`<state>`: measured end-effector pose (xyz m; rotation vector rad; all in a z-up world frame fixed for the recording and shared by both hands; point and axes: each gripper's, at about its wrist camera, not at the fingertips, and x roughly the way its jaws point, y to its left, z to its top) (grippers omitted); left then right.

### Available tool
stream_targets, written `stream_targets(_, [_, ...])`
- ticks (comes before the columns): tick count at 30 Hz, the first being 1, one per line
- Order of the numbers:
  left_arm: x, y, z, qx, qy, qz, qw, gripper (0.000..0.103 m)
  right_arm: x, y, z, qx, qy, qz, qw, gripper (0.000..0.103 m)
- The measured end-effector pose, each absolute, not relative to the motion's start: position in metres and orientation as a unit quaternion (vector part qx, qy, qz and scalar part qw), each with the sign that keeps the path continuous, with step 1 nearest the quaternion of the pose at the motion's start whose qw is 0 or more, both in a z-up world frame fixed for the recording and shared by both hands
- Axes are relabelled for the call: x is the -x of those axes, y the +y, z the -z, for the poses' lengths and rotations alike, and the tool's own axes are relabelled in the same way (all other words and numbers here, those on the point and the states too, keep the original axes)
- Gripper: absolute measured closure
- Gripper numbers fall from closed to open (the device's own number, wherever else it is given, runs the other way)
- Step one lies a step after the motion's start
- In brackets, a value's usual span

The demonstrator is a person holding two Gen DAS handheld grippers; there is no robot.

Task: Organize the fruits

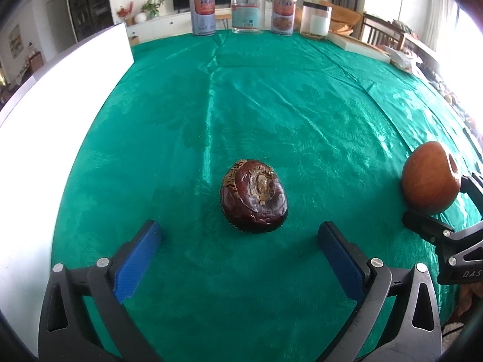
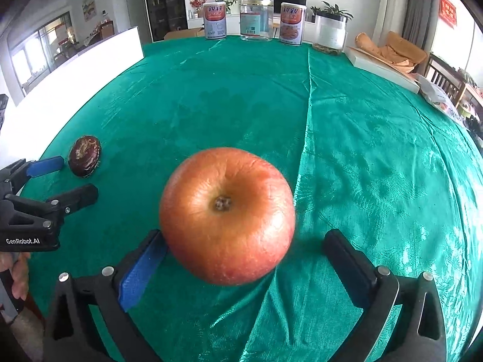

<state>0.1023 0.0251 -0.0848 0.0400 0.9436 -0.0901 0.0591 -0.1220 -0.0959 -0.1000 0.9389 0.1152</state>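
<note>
On a green tablecloth (image 1: 271,96) lie two fruits. Seen from the left wrist, a dark maroon fruit (image 1: 254,196), wrinkled and with a brownish scar on top, sits at the centre of the view, ahead of the left gripper (image 1: 240,235). That gripper's jaws stand spread wide, with blue pads at about 7 and 5 o'clock of the fruit, both clear of it; nothing is held. At 3 o'clock, near the frame's edge, an apple (image 1: 430,178) rests on the cloth with the right gripper (image 1: 440,202) around it.

From the right wrist, the apple (image 2: 227,223) fills the middle, red-orange, its calyx end facing the camera. The right gripper (image 2: 244,244) is also released. Its right finger stands well apart from the fruit at 4 o'clock, while the blue pad at 8 o'clock lies just beside the apple's skin; whether it brushes the fruit I cannot tell, since the apple's bulge hides the gap. The dark maroon fruit (image 2: 84,156) appears at 10 o'clock, just beyond the left gripper (image 2: 77,178), and fingertips of a hand (image 2: 16,274) show at the left edge below it.

Along the far edge of the table, at 12 o'clock, stand two printed tins (image 2: 215,21), a clear jar (image 2: 256,19) between them and a second clear container (image 2: 329,33) to their right. A white board (image 2: 78,81) runs along the table's edge at 10 o'clock.
</note>
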Motion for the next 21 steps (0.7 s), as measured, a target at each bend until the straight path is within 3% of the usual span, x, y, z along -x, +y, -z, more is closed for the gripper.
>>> stream_targets(21, [-0.1014, 0.0253, 0.0845, -0.019, 0.453, 0.043, 0.89, 0.0, -0.0597, -0.1234, 0.0961, 0.046, 0.451, -0.054, 0.89, 0.0])
